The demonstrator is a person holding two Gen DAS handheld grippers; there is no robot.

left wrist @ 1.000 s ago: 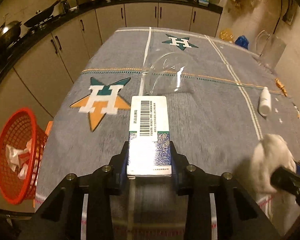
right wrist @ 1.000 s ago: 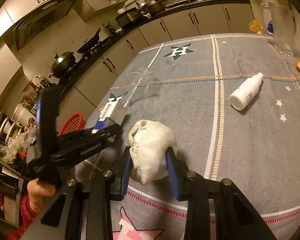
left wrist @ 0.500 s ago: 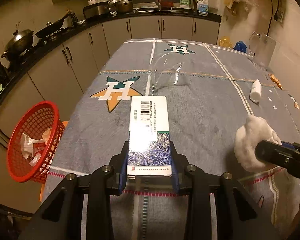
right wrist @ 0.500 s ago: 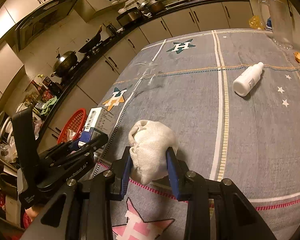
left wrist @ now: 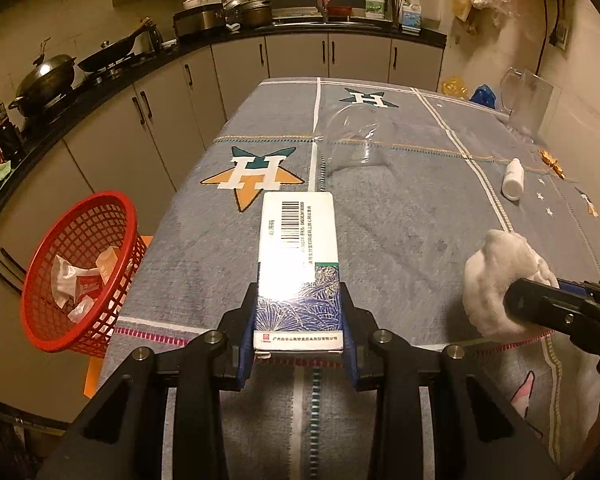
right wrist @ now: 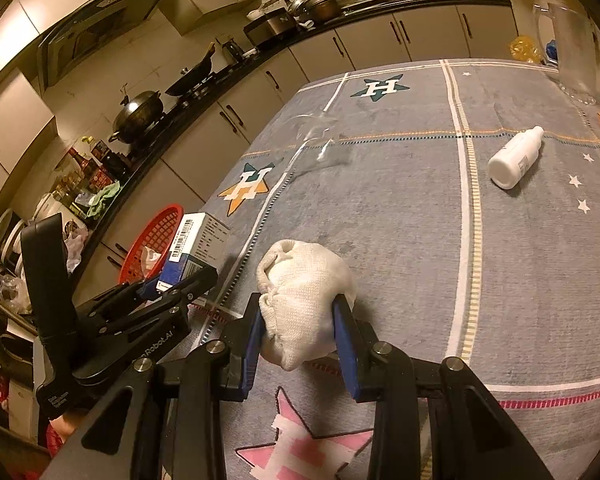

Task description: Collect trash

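Note:
My left gripper (left wrist: pixel 299 330) is shut on a white and blue carton box (left wrist: pixel 298 264) with a barcode, held above the near edge of the table. My right gripper (right wrist: pixel 300 332) is shut on a crumpled white cloth wad (right wrist: pixel 304 296). That wad (left wrist: pixel 500 280) and the right gripper's black tip show at the right of the left wrist view. The box (right wrist: pixel 198 246) and the left gripper (right wrist: pixel 172 288) appear at the left of the right wrist view. A red mesh basket (left wrist: pixel 76 264) with crumpled paper inside stands on the floor left of the table.
A grey star-patterned cloth (left wrist: pixel 400 208) covers the table. On it lie a tipped clear glass (left wrist: pixel 350 136), a white bottle (left wrist: pixel 514 178) on its side, a clear jug (left wrist: pixel 528 100) at the far right and small orange scraps (left wrist: pixel 552 162). Cabinets and a stove with pans (left wrist: pixel 48 84) run along the left.
Both grippers have drawn back toward the table's near edge with their loads. The red basket now shows more fully at the left, closer to the box.

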